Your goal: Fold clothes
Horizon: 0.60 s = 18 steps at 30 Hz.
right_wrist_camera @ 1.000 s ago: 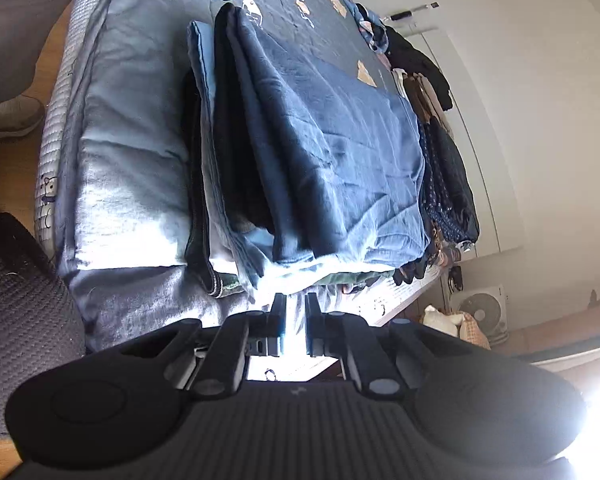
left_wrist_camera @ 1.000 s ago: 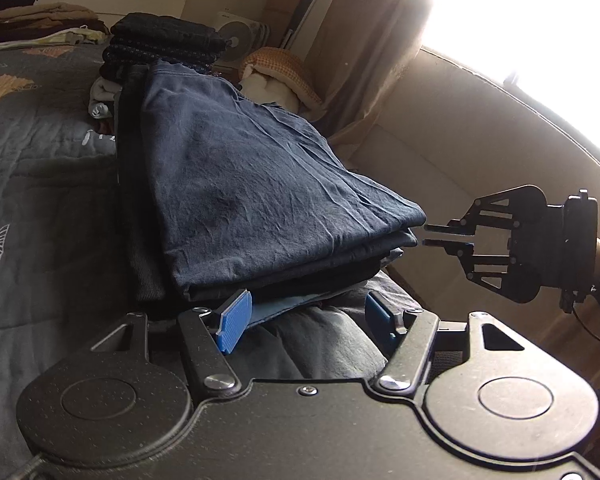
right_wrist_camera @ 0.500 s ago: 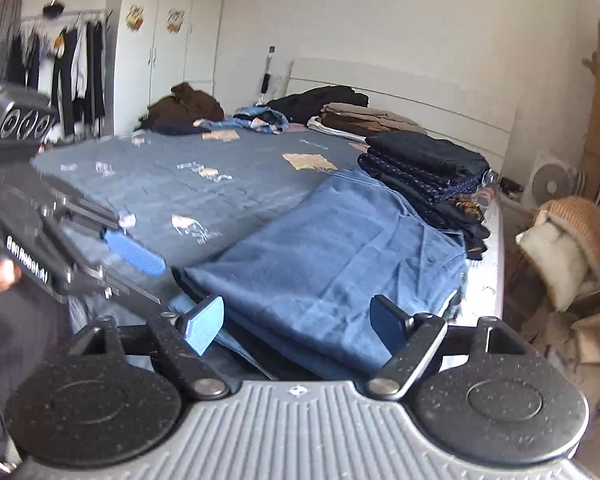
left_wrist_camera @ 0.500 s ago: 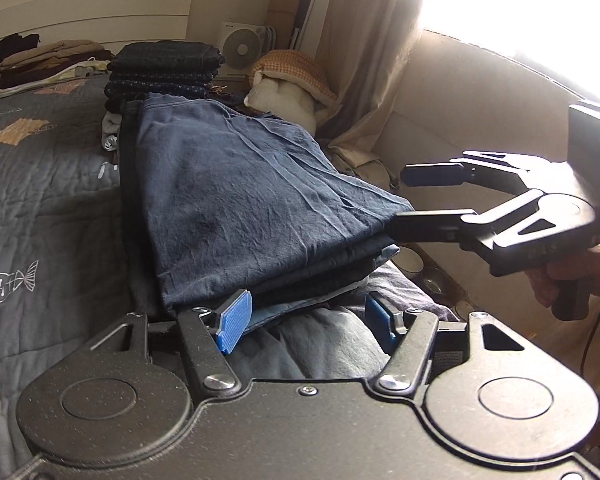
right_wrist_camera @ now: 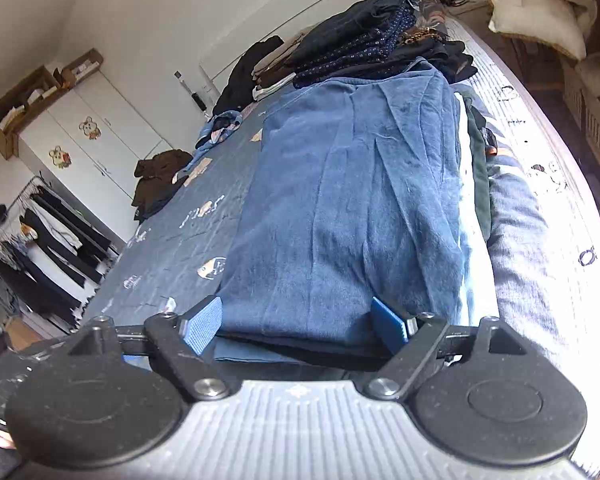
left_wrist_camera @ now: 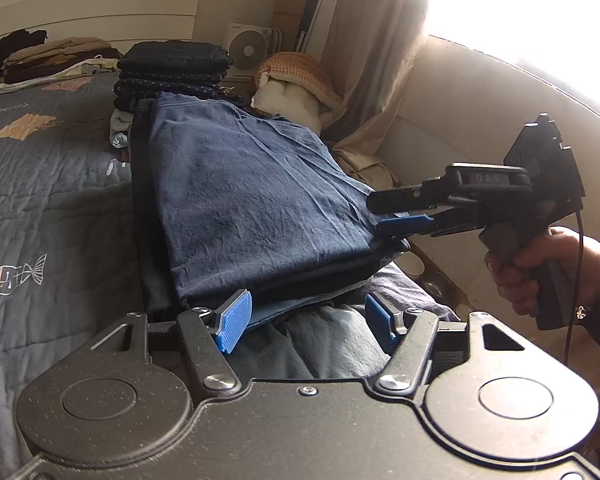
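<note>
A folded navy garment (left_wrist_camera: 252, 200) tops a small stack of folded clothes at the bed's near corner. It fills the middle of the right wrist view (right_wrist_camera: 340, 208). My left gripper (left_wrist_camera: 306, 320) is open at the stack's near edge, its left blue pad (left_wrist_camera: 234, 320) by the corner and no cloth pinched. My right gripper (left_wrist_camera: 400, 210), held by a hand (left_wrist_camera: 540, 268), reaches the stack's right corner from the side. In its own view the right gripper (right_wrist_camera: 296, 326) stands wide open. The garment's edge lies between its pads (right_wrist_camera: 202, 328) without being pressed.
A taller pile of dark folded clothes (left_wrist_camera: 172, 68) stands just behind the stack. More clothes lie along the headboard (left_wrist_camera: 52, 60). The grey-blue quilt (left_wrist_camera: 40, 200) spreads left. A fan (left_wrist_camera: 248, 46), a cushion (left_wrist_camera: 296, 84) and a curtain sit beyond the bed. A wardrobe (right_wrist_camera: 100, 140) is far left.
My right gripper went from shut to wide open, rolled round and moved in to the stack's corner. My left gripper stayed open and lifted slightly.
</note>
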Each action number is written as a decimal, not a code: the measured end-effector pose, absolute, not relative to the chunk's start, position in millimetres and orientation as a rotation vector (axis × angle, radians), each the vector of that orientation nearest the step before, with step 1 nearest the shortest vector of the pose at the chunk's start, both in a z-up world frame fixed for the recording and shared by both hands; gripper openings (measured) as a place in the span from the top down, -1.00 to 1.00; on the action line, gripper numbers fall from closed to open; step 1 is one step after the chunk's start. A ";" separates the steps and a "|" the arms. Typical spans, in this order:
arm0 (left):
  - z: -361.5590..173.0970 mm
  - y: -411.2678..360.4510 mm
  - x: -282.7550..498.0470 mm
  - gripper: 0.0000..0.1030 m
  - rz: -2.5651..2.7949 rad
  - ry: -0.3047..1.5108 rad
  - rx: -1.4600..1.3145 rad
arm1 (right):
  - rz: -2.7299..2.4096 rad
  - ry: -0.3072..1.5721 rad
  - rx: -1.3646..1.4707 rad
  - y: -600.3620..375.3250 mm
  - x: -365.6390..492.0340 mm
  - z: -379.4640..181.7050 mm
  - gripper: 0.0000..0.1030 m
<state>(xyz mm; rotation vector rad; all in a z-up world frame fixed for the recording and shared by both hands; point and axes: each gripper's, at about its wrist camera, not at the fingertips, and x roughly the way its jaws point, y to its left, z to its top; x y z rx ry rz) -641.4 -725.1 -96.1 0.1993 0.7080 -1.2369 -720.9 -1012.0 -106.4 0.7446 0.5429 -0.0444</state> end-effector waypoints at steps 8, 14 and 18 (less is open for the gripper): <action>-89.7 -727.5 -647.2 -0.27 -1.270 0.682 0.183 | 0.099 0.369 0.994 -1040.3 -683.2 -80.1 -0.69; -91.7 -729.8 -642.7 -0.27 -1.268 0.685 0.178 | 0.071 0.479 1.106 -1079.4 -635.9 -111.7 -0.69; -96.5 -733.1 -633.0 -0.27 -1.262 0.711 0.171 | 0.094 0.526 1.120 -1090.5 -629.1 -132.4 -0.67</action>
